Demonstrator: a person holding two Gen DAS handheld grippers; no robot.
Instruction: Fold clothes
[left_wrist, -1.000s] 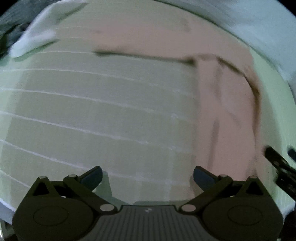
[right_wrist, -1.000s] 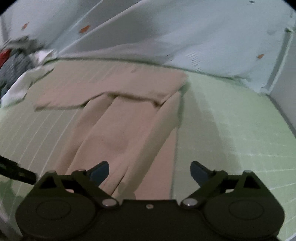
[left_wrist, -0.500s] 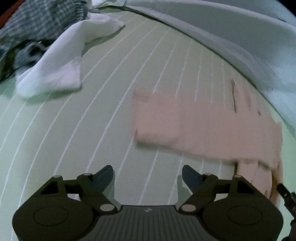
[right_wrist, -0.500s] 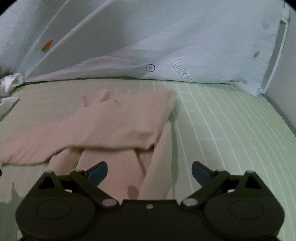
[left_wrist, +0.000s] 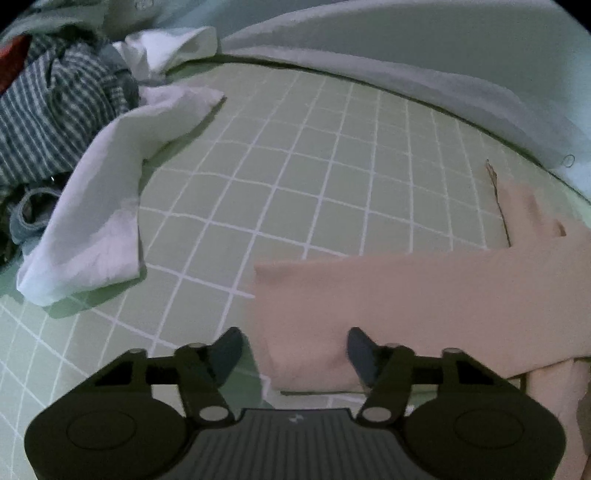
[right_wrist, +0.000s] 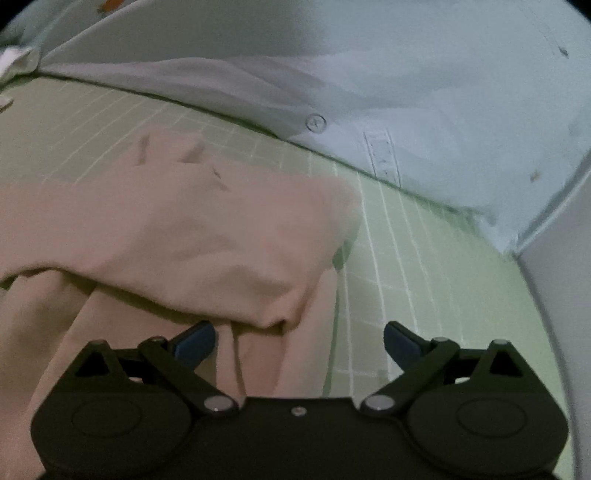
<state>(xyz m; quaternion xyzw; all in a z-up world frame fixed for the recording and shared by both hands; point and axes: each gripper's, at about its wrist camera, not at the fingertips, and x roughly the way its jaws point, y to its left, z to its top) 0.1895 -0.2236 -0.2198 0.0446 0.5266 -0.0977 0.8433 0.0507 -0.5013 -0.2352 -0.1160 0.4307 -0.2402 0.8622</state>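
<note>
- Your left tongs (left_wrist: 293, 345) are right over the end of the pink garment (left_wrist: 424, 291), and the jaws are closing with the cloth's end corner lying between them; the pads don't look pressed on the fabric yet.
- That pink strip, a sleeve by the look of it, lies flat on the green checked bed sheet (left_wrist: 314, 166), its long axis running from your left tongs out toward the right edge of the left view. Its free end sits between the left fingers (left_wrist: 360, 350).
- So the cloth is directly ahead and below the left tongs, and that hand is clearly the nearer one to the sleeve's end.
- Your right tongs (right_wrist: 299, 339) stand wide open, holding nothing. The bunched body of the garment lies ahead and to their left, a folded lip of cloth just beyond the left pad, bare sheet under the right pad.
- Judging by that, the right hand would need to shift left to get fabric between both pads, while the left only has to finish its pinch.
- A white garment (left_wrist: 110, 206) and a striped pile (left_wrist: 48, 122) lie off to the left, well apart from the pink one and clear of your tongs.
- The pale blue bedding (right_wrist: 424, 92) sits along the far edge of the bed, beyond the garment.
</note>
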